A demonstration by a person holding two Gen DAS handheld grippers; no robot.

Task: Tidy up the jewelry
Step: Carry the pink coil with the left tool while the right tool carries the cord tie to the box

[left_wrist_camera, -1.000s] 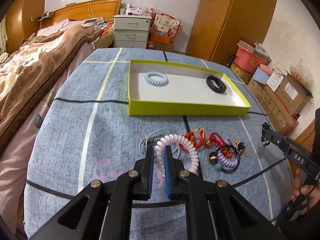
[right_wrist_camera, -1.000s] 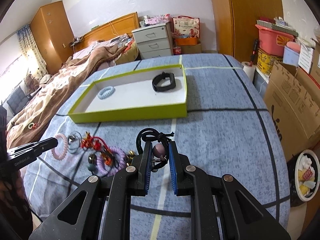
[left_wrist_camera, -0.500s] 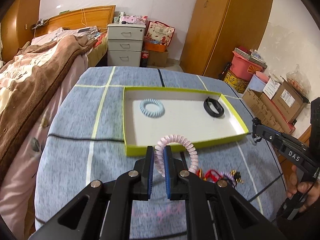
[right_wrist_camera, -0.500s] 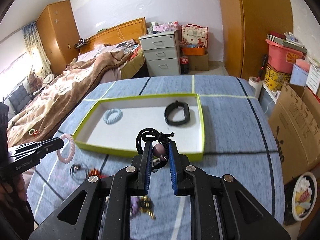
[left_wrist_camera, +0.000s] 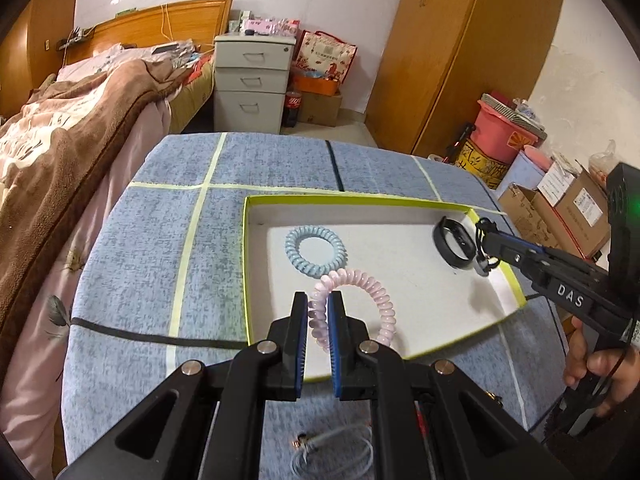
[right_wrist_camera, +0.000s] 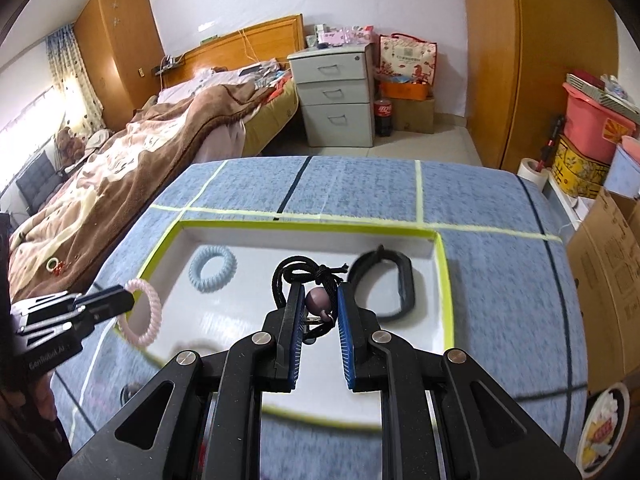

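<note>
Since a second ago both tools have travelled forward from the loose jewelry near the worktop's front edge to a position over the yellow-green tray (left_wrist_camera: 362, 200), which now fills the middle of both views. The left tool (left_wrist_camera: 318, 312) is clamped on a pink spiral hair tie (left_wrist_camera: 372, 286), pinching one side of the coil so the rest of the loop arcs up and to the right above the tray's white floor, near the front left part of the tray. In the right wrist view the same pink coil (right_wrist_camera: 148, 312) hangs from that tool's tip over the tray's near left wall. The right tool (right_wrist_camera: 318, 306) is closed on a black cord bracelet with a mauve bead (right_wrist_camera: 316, 298); the knotted cord loops stick up past the fingertips and the bead sits between the blue pads. From the left wrist view this tool (left_wrist_camera: 486, 248) reaches in from the right, its tip above the tray's right end, just beside the black wristband (left_wrist_camera: 454, 242) lying there. A light blue spiral hair tie (left_wrist_camera: 316, 250) rests flat on the tray floor toward its left rear. A thin silvery chain (left_wrist_camera: 332, 450) lies on the blue checked cloth (left_wrist_camera: 160, 248) of the worktop, blurred, below the left tool's fingers.
</note>
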